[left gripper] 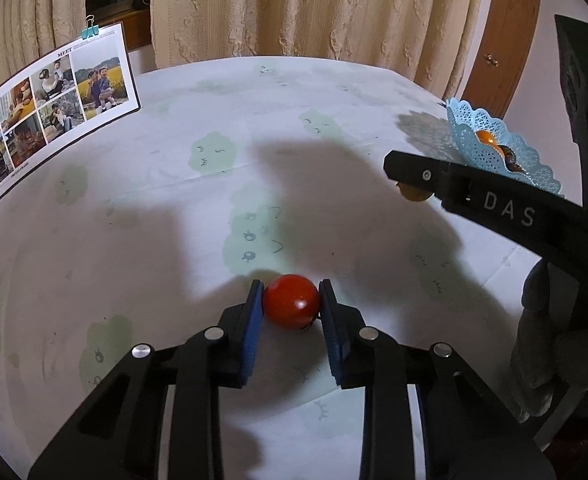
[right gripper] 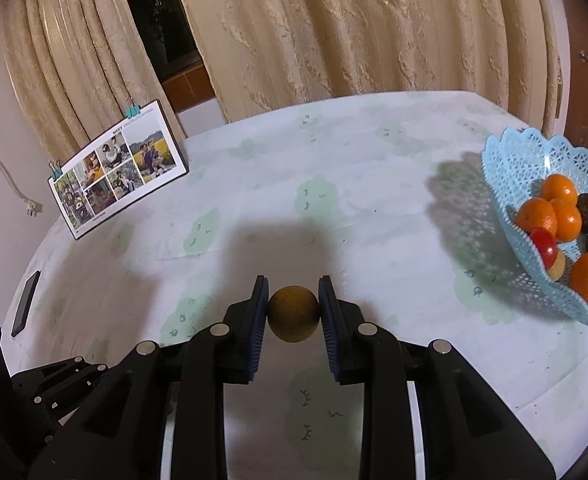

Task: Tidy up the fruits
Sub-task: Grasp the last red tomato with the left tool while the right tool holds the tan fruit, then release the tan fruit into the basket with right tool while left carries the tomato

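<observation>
Your left tool [left gripper: 291,300] pinches a red tomato [left gripper: 291,301] resting on the worktop [left gripper: 333,120], your right tool [right gripper: 293,308] a yellow-brown round fruit [right gripper: 294,309]; both look light, smooth and bruisable, so grip across their middles toward the blue basket [right gripper: 509,184].

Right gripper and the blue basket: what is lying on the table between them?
Nothing. In the right wrist view only bare tablecloth and the basket's shadow lie between the right gripper, holding a yellowish fruit, and the blue basket.
</observation>
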The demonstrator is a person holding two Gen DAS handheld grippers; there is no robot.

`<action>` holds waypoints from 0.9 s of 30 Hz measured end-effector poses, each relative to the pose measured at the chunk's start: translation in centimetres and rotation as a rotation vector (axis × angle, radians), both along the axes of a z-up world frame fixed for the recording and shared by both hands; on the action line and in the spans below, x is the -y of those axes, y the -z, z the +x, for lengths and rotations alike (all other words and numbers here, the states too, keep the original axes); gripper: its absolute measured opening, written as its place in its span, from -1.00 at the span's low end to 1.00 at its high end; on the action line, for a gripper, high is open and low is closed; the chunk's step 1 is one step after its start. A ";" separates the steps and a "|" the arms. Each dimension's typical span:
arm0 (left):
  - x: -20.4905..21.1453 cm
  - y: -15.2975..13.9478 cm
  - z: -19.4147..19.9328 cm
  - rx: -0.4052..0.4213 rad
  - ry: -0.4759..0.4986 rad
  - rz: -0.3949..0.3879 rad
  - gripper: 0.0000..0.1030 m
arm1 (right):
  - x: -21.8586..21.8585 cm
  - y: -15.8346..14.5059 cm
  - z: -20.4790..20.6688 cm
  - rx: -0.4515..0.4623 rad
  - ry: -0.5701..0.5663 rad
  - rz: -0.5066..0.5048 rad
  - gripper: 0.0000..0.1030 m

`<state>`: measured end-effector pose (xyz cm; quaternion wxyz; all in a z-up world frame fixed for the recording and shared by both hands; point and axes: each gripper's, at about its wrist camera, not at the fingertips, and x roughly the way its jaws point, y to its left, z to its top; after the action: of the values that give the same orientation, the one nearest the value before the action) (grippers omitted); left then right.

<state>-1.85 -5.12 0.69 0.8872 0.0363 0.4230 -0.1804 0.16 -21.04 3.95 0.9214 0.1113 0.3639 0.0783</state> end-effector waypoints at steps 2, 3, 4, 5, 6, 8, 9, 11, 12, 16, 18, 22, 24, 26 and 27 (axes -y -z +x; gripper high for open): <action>0.1 -0.1 -0.3 0.004 0.004 -0.002 -0.45 | 0.2 -0.5 -0.3 0.019 0.009 -0.003 -0.49; 0.2 -0.2 -0.3 0.008 0.005 -0.001 -0.45 | 0.4 -0.7 -0.5 0.028 0.015 -0.004 -0.49; 0.2 -0.3 -0.4 0.012 0.008 -0.001 -0.45 | 0.7 -1.0 -0.7 0.040 0.024 -0.005 -0.49; 0.2 -0.4 -0.4 0.015 0.010 -0.001 -0.45 | 1.2 -1.3 -0.9 0.050 0.035 -0.004 -0.48; 0.3 -0.5 -0.5 0.019 0.012 -0.001 -0.45 | 1.6 -1.6 -1.1 0.058 0.045 -0.002 -0.48; 0.3 -0.6 -0.7 0.024 0.014 0.000 -0.45 | 2.9 -2.3 -1.5 0.075 0.079 0.002 -0.49; 0.4 -0.7 -0.7 0.027 0.015 0.001 -0.45 | 3.6 -2.5 -1.7 0.082 0.096 0.004 -0.49; 0.6 -1.0 -0.9 0.033 0.019 0.001 -0.45 | 5.3 -3.1 -2.2 0.099 0.139 0.008 -0.49; 0.7 -1.1 -1.0 0.036 0.021 0.001 -0.45 | 6.4 -3.4 -2.6 0.108 0.166 0.007 -0.49; 1.5 -1.7 -1.3 0.051 0.036 0.002 -0.45 | 10.1 -4.1 -3.8 0.126 0.255 0.002 -0.49; 2.1 -2.0 -1.4 0.057 0.046 0.005 -0.45 | 12.0 -4.1 -4.4 0.130 0.303 0.004 -0.49; 3.3 -2.4 -1.6 0.066 0.068 0.013 -0.45 | 15.9 -3.9 -5.4 0.127 0.400 0.008 -0.48; 3.8 -2.6 -1.6 0.070 0.076 0.016 -0.45 | 17.2 -3.6 -5.6 0.123 0.435 0.007 -0.48; 4.4 -2.9 -1.7 0.075 0.085 0.020 -0.45 | 18.8 -3.2 -5.8 0.113 0.468 0.013 -0.48; 4.8 -3.0 -1.7 0.079 0.091 0.021 -0.45 | 19.4 -2.9 -5.8 0.109 0.479 0.016 -0.48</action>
<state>-3.54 -9.92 3.74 0.8937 0.0718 0.3875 -0.2144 -5.65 -40.42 6.89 0.9311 0.1974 0.2764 -0.1334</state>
